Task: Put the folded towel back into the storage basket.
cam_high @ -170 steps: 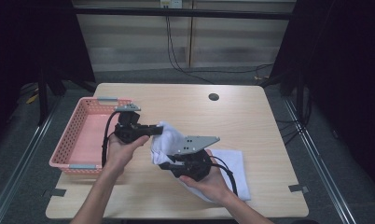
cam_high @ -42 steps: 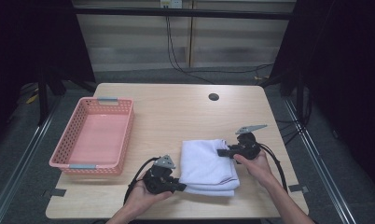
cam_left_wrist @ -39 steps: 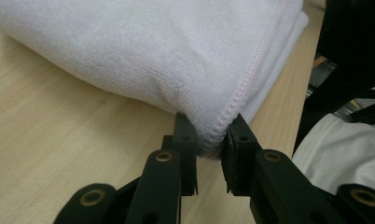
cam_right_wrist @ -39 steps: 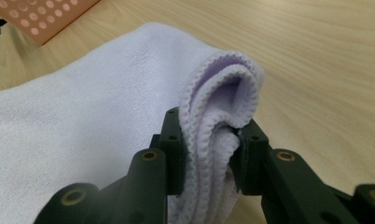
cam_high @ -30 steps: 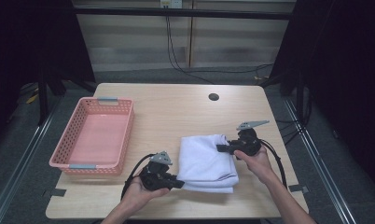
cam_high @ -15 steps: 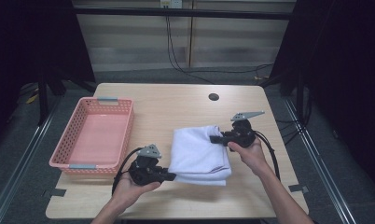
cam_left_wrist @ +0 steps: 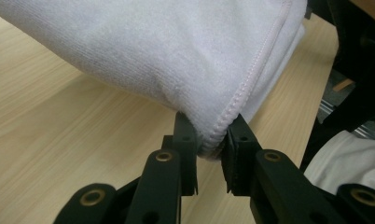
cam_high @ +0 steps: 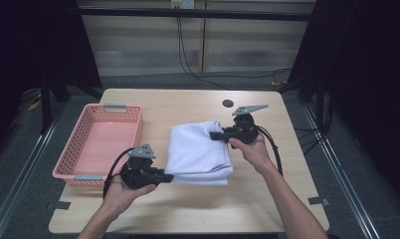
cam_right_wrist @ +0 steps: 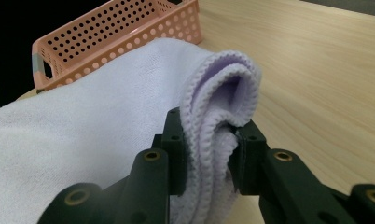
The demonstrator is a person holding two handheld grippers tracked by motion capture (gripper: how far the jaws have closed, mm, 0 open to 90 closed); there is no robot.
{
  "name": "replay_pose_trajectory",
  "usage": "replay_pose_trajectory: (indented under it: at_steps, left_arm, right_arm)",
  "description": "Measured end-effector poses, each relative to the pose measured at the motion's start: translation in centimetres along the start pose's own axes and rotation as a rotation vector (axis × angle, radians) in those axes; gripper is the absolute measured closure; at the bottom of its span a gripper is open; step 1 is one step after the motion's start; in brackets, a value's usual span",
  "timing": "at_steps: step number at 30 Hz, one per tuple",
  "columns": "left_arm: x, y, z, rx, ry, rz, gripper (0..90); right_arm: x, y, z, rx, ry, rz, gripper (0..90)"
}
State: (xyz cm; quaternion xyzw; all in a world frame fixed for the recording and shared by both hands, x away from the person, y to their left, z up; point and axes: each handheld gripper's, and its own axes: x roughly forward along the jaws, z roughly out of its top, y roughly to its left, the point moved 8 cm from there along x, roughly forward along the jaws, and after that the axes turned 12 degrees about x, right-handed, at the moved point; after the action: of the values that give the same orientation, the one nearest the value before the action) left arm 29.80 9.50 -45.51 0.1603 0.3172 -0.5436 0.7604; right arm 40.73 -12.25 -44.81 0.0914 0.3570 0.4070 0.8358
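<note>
Left gripper view: the left gripper point(cam_left_wrist: 209, 151) pinches the white towel point(cam_left_wrist: 176, 56) by its hemmed corner; the right gripper point(cam_right_wrist: 209, 140) clamps its folded edge between nearly closed fingers.

Lab recording booth, black curtains point(cam_high: 367, 74), trailing cables point(cam_high: 188, 55)

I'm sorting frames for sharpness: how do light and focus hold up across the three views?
High view: table evenly lit, surroundings dark, slightly soft. Left gripper view: towel hem sharp where the left gripper pinches it, background blurred. Right gripper view: folded edge crisp at the right gripper, basket softer.
</note>
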Motion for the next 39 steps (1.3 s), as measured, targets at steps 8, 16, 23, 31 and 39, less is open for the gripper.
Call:
replay_pose_trajectory:
  at_steps: [8, 16, 23, 31, 39]
  left_arm:
    - [-2.2, 1.3, -0.2, -0.022, -0.013, 0.035, 77.7]
    - [-4.2, 2.6, -0.7, -0.048, -0.039, 0.079, 77.6]
    - [-5.9, 3.7, -1.1, -0.059, -0.039, 0.107, 77.6]
    - [-7.2, 4.5, -2.1, -0.087, -0.070, 0.128, 77.7]
    - [-9.4, 5.5, -2.6, -0.093, -0.079, 0.166, 77.6]
  right_arm:
    - [1.8, 1.0, 1.7, -0.006, -0.002, 0.021, 70.9]
    - [3.3, 2.4, 3.7, -0.019, -0.016, 0.048, 70.9]
    - [4.8, 3.6, 5.2, -0.036, -0.011, 0.070, 71.0]
    - [6.2, 4.6, 6.1, -0.046, -0.015, 0.104, 71.0]
    - [7.4, 6.1, 7.9, -0.062, -0.023, 0.125, 71.0]
